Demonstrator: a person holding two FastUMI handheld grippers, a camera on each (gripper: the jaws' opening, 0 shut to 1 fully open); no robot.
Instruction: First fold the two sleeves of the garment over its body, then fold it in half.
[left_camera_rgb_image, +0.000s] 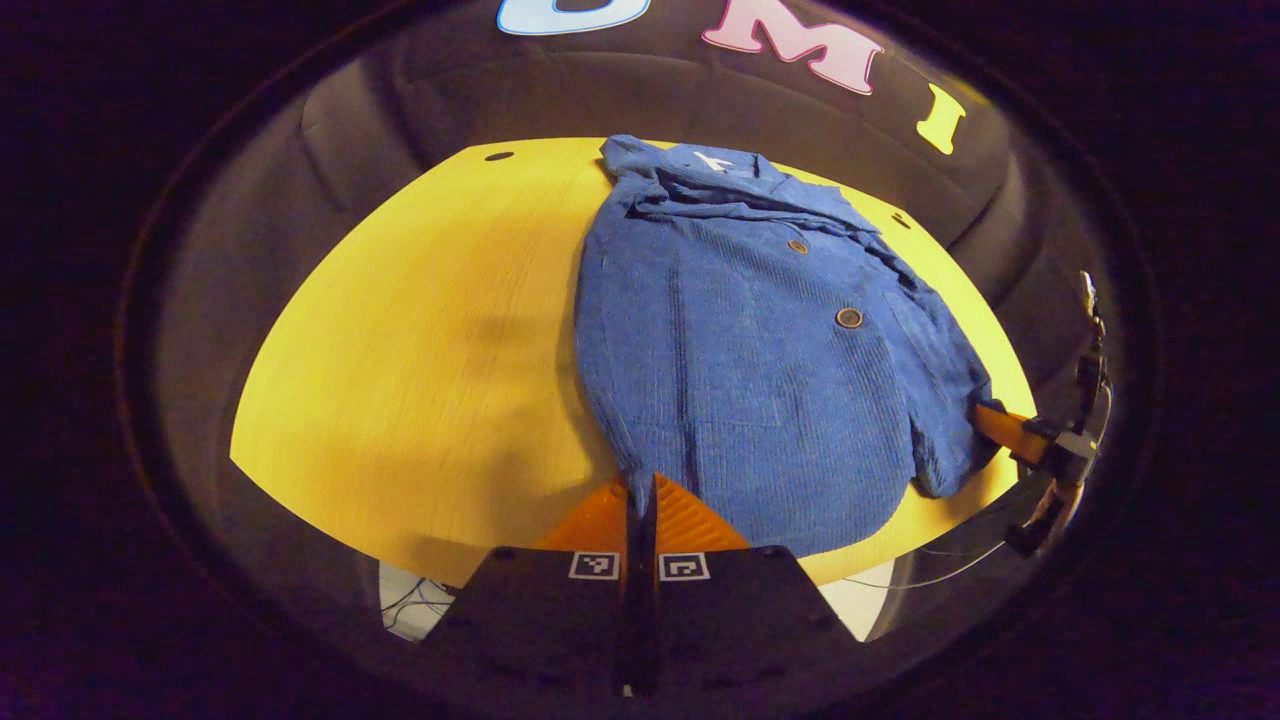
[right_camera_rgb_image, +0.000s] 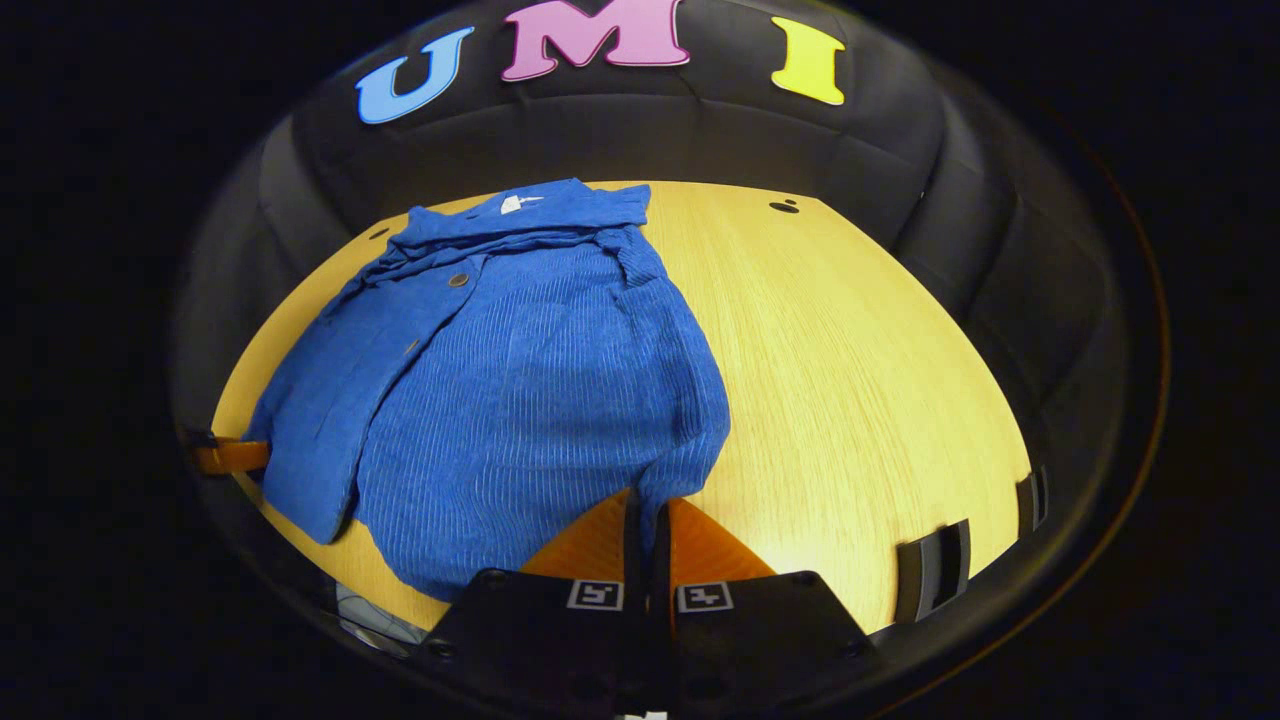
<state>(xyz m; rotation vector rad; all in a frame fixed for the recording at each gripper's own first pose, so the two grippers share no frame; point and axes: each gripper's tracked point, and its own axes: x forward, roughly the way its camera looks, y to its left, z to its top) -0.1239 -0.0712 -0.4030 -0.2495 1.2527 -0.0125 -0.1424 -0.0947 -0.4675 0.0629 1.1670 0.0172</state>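
A blue corduroy garment (left_camera_rgb_image: 760, 380) (right_camera_rgb_image: 520, 380) lies flat on the yellow wooden table (left_camera_rgb_image: 420, 350) (right_camera_rgb_image: 850, 380), collar (left_camera_rgb_image: 700, 160) toward the far wall, both sleeves lying folded over its body. My left gripper (left_camera_rgb_image: 641, 487) is shut, pinching the near hem at its left corner. My right gripper (right_camera_rgb_image: 648, 500) is shut on the hem's right corner. Each gripper also appears farther off at the opposite corner of the garment: the right gripper (left_camera_rgb_image: 985, 418), the left gripper (right_camera_rgb_image: 235, 455). A brown button (left_camera_rgb_image: 849, 318) shows on the front.
Bare tabletop stretches left of the garment in the left gripper view and right of it in the right gripper view. Small dark holes (left_camera_rgb_image: 498, 156) (right_camera_rgb_image: 784, 207) mark the far corners. Black clips (right_camera_rgb_image: 935, 570) sit on the near table edge. Cables (left_camera_rgb_image: 410, 605) hang below.
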